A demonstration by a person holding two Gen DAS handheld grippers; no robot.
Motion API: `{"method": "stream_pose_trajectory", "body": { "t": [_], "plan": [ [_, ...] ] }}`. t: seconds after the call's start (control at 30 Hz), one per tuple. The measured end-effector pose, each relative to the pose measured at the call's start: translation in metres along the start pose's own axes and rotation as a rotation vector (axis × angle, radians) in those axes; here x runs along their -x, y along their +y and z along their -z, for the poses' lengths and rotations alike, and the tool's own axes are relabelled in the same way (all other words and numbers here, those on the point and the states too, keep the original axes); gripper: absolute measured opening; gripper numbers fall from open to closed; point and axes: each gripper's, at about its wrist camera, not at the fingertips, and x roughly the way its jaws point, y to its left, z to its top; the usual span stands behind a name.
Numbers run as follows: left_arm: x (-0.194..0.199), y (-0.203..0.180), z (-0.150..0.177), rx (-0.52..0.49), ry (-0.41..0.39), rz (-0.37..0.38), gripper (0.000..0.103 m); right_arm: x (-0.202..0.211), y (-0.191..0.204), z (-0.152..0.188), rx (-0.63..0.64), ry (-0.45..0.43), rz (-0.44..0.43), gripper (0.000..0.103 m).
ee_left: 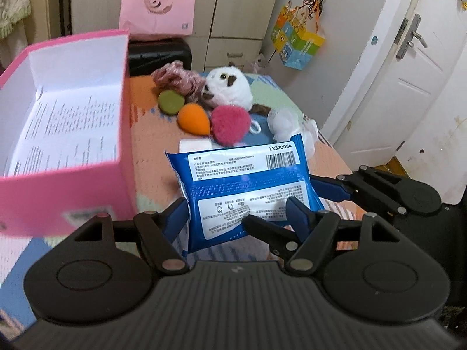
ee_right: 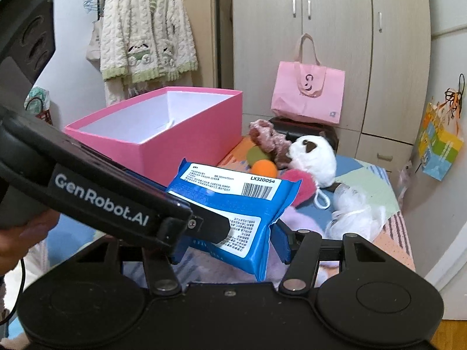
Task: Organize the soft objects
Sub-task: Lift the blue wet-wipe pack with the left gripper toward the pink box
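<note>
Left wrist view shows the left gripper (ee_left: pixel 238 218) with its blue-padded fingers (ee_left: pixel 297 215) pressed on both sides of a blue plastic pack of wet wipes (ee_left: pixel 245 186) with white printed labels, held clear above the bed (ee_left: pixel 151 169) and its patchwork cover. The right gripper (ee_left: pixel 318 188) reaches in from the right of those fingers and clamps the same pack at its right edge. In the right wrist view the right gripper (ee_right: pixel 230 242) grips the pack (ee_right: pixel 233 204), with the left gripper's black body crossing from the left in front of its left finger.

Left of the fingers stands an open pink cardboard box (ee_left: pixel 67 134) with a white lining and a printed sheet inside. Beyond the fingertips, on the bed, lie a fluffy magenta pompom (ee_left: pixel 230 124), an orange teardrop sponge (ee_left: pixel 194 118), a green round sponge (ee_left: pixel 171 102), a mauve knitted scrunchie (ee_left: pixel 181 80), a white plush owl (ee_left: pixel 230 87) and a white mesh bath puff (ee_left: pixel 287 125). A flat white pad (ee_left: pixel 194 145) lies just behind the pack's top edge. A pink paper bag (ee_left: pixel 157 8) stands farther back.
</note>
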Motion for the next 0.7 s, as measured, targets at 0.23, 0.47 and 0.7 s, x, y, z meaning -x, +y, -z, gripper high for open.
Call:
{"method": "stream_pose_trajectory", "body": {
  "t": [0.23, 0.47, 0.7],
  "plan": [
    [0.022, 0.022, 0.018, 0.073, 0.052, 0.025, 0.071, 0.007, 0.023, 0.001, 0.008, 0.068, -0.071, 0.063],
    [0.043, 0.049, 0.033, 0.144, 0.106, 0.028, 0.071, 0.006, 0.052, -0.003, 0.047, 0.131, -0.144, 0.063],
    [0.077, 0.084, 0.043, 0.207, 0.128, 0.037, 0.071, -0.001, 0.088, -0.021, 0.067, 0.213, -0.234, 0.064]
  ]
}}
